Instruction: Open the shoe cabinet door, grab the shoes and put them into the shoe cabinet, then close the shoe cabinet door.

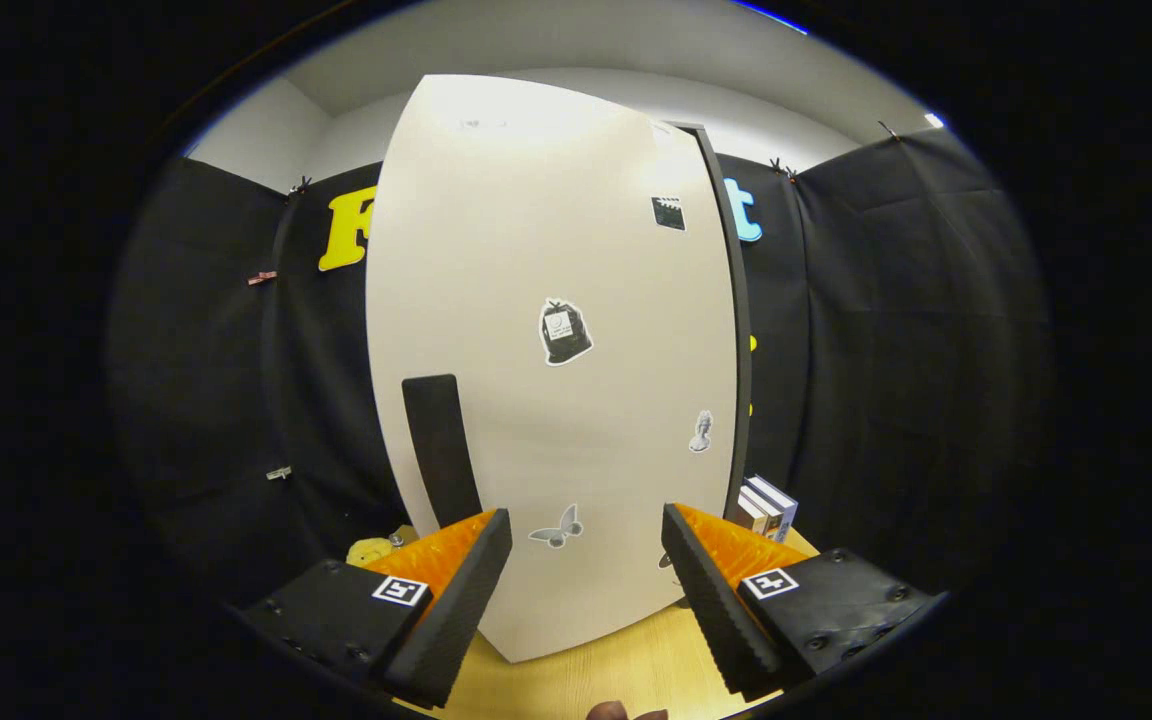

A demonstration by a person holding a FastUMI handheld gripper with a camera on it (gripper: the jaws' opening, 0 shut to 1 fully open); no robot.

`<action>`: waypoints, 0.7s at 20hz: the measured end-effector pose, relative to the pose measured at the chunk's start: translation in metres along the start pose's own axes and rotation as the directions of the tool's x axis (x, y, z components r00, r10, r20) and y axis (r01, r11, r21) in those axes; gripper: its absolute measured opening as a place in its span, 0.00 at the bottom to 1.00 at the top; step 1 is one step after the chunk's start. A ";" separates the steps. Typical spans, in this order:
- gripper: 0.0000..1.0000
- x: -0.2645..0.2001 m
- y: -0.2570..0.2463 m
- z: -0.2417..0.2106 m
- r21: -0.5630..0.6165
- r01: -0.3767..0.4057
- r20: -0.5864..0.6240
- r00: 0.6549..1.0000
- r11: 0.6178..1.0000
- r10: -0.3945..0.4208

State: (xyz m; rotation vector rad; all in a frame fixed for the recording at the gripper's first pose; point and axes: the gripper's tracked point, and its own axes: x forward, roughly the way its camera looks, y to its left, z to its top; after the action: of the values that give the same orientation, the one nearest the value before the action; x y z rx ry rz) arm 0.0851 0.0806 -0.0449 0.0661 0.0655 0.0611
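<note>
Fingers of my gripper [586, 590] spread wide, grasping nothing; shoe cabinet door [551, 350] just ahead stands shut, handle [441, 450] far left. Could be opening stage or finished.

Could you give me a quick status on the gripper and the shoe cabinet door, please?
Gripper open, holding nothing. Shoe cabinet door shut, just ahead of the fingers; its black handle sits ahead of the left finger, untouched. Books stand beside the cabinet, off the path.
</note>
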 end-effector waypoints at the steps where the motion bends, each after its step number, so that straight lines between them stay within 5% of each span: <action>1: 0.98 0.001 0.001 0.003 0.000 0.004 0.000 1.000 1.000 -0.004; 14: 0.98 0.006 -0.010 0.017 0.006 0.033 0.047 0.998 0.999 -0.033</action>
State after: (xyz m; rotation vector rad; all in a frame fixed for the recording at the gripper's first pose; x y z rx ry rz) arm 0.0933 0.0698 -0.0290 0.0717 0.0201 0.0267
